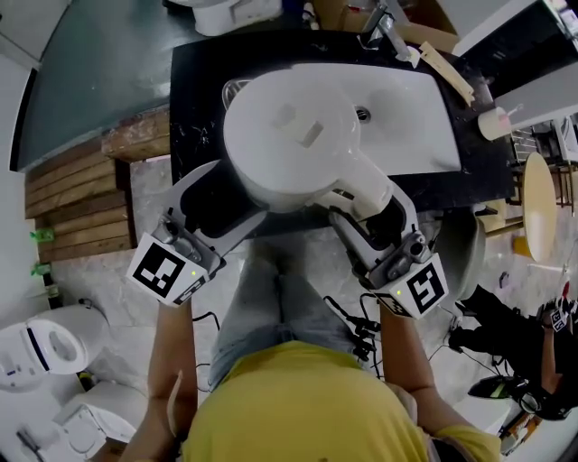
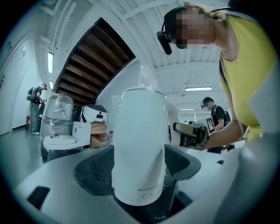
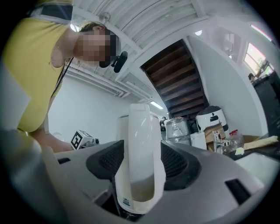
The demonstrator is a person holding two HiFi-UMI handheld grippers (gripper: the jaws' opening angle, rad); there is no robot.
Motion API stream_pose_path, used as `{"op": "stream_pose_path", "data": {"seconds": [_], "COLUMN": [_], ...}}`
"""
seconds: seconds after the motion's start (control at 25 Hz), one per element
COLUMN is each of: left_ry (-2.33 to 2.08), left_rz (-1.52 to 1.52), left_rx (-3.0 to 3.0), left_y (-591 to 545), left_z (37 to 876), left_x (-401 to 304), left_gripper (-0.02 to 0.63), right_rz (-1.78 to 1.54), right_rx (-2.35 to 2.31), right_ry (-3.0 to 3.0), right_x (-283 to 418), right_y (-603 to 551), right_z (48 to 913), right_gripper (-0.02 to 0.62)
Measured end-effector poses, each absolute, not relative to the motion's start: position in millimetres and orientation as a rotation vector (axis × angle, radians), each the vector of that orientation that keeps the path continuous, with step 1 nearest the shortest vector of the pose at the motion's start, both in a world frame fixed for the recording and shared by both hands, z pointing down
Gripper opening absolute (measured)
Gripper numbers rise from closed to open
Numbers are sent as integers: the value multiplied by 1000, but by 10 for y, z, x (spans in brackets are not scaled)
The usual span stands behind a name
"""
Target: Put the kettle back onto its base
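Head view: kettle (image 1: 289,135) between both jaws

**Black glossy desk (image 1: 194,72), seen from above.** A white basin (image 1: 424,117) is set into it, with the drain (image 1: 362,115) near the middle. A faucet (image 1: 386,27) stands at the basin's far rim. A pale wooden stick (image 1: 444,70) lies along the basin's far right corner. A small beige container (image 1: 493,124) sits near the desk's right edge. A white kettle (image 1: 289,135) covers the front left part. A round rim (image 1: 231,90) shows at the kettle's far left side; whether the kettle rests on it cannot be told.
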State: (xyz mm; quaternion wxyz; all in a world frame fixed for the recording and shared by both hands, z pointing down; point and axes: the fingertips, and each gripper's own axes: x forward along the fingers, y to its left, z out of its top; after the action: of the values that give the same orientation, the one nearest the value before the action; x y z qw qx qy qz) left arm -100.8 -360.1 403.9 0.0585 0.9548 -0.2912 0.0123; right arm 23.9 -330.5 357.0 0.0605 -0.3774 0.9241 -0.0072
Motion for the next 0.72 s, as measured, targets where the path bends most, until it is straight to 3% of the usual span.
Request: {"op": "stream_pose_path", "data": {"seconds": [0.04, 0.16, 0.28, 0.6, 0.72], "left_ry": [-898, -962, -1028, -1310, -1389], "left_rz": [38, 20, -1, -7, -38], "left_rx": [2887, 2863, 2834, 2696, 2672], "left_y": [-3587, -3545, -3501, -3279, -3129], "left_z": [4017, 3913, 3808, 3594, 3413], "left_x": [-1023, -1069, -1083, -1076, -993], "left_gripper": [362, 231, 155, 54, 29], "right_rz": [-19, -16, -22, -85, -80], "right_rx": [-1155, -1189, -1230, -1398, -1418], "right_ry": [2806, 2827, 2810, 2726, 2708], "right_x": [241, 275, 349, 542, 531], "right_y": [-3296, -3268, -3235, -3055, -2935], "right_z": [3557, 3507, 3431, 3285, 3169], "right_gripper": [256, 256, 256, 250, 165]}}
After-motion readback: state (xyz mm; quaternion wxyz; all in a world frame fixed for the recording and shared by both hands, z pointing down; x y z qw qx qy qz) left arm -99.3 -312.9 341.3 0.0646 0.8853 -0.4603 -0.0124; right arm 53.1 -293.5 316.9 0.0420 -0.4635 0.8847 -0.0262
